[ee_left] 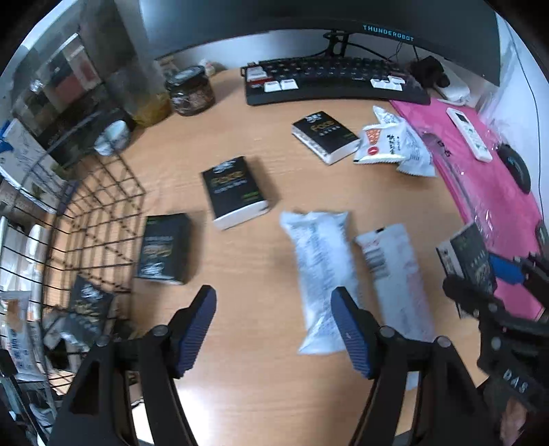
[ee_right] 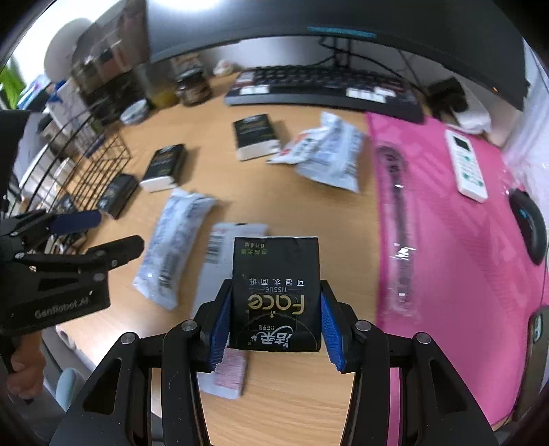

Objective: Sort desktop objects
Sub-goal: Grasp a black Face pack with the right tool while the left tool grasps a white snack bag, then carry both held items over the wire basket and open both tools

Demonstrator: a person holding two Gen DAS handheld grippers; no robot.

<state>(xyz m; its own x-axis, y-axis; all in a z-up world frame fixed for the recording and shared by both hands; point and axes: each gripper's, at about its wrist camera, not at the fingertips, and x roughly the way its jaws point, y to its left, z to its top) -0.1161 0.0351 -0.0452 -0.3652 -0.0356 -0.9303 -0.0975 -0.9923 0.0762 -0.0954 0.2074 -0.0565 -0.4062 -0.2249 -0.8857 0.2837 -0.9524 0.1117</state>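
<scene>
On the far left we see a black wire basket [ee_left: 103, 219] at the edge of the wooden desk [ee_left: 247, 137], and a black tissue pack [ee_left: 87, 308] shows through its wires. Just beside the basket another black pack [ee_left: 164, 248] lies flat on the desk, too blurry for us to read. Next comes a black pack [ee_left: 235, 192] with gold letters that look like "Face". Our left gripper [ee_left: 274, 329] hangs over bare desk with its blue fingers [ee_left: 197, 329] wide apart and nothing between them. Just past its right finger lies a long white packet [ee_left: 317, 274], and a flat white packet [ee_left: 394, 274] with a barcode lies beside that. Farther back a fourth black "Face" pack [ee_left: 324, 135] touches some crinkly white snack bags [ee_left: 391, 144]. Behind them are a black keyboard [ee_left: 329, 79] and a monitor [ee_left: 308, 20] that says "THUNDEROBOT". In the right wrist view, the left tool's side reads "GenRobot.AI". Our right gripper [ee_right: 274, 326] squeezes a black tissue pack [ee_right: 276, 291] between its blue pads [ee_right: 219, 329]. The pack is lifted off the desk, and upside down to us it reads "Face" and "TISSUE". On the right, a pink mat [ee_right: 456, 260] holds a white remote [ee_right: 465, 164] and a black mouse [ee_right: 528, 223].
</scene>
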